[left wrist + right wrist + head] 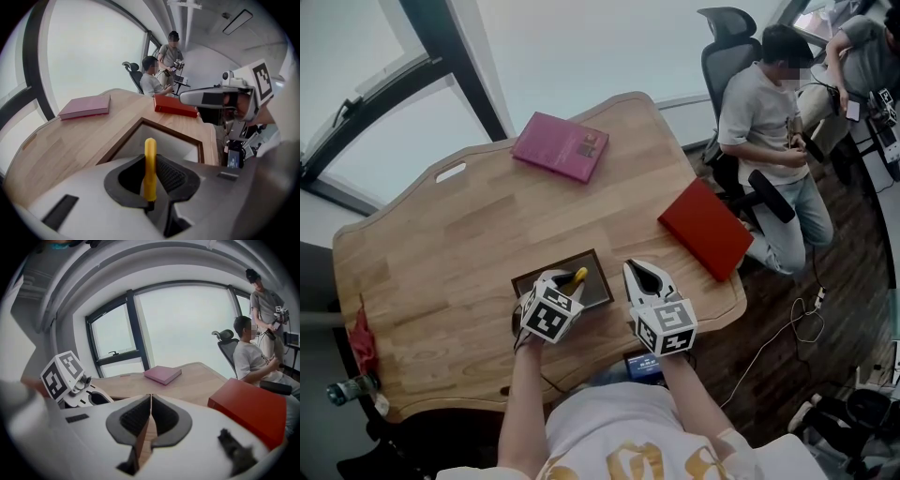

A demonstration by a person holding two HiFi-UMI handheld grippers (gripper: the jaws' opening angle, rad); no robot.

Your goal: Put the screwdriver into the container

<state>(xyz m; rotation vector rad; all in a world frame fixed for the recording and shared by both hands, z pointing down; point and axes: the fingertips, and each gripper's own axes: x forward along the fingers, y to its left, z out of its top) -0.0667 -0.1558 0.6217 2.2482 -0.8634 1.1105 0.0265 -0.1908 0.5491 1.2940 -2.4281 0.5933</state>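
My left gripper (566, 279) is shut on the yellow-handled screwdriver (578, 277), and the handle sticks up between its jaws (150, 165). It hovers over the near left part of the container (606, 278), a shallow dark-framed tray with a grey floor (171, 130) near the table's front edge. My right gripper (645, 275) is just right of the tray, shut with nothing between its fingers (151, 398). The screwdriver's shaft is hidden by the jaws.
A pink book (561, 146) lies at the far side of the wooden table (459, 244). A red book (706, 229) overhangs the right edge. A seated person (767, 122) and an office chair are beyond the right edge. Cables lie on the floor (787, 328).
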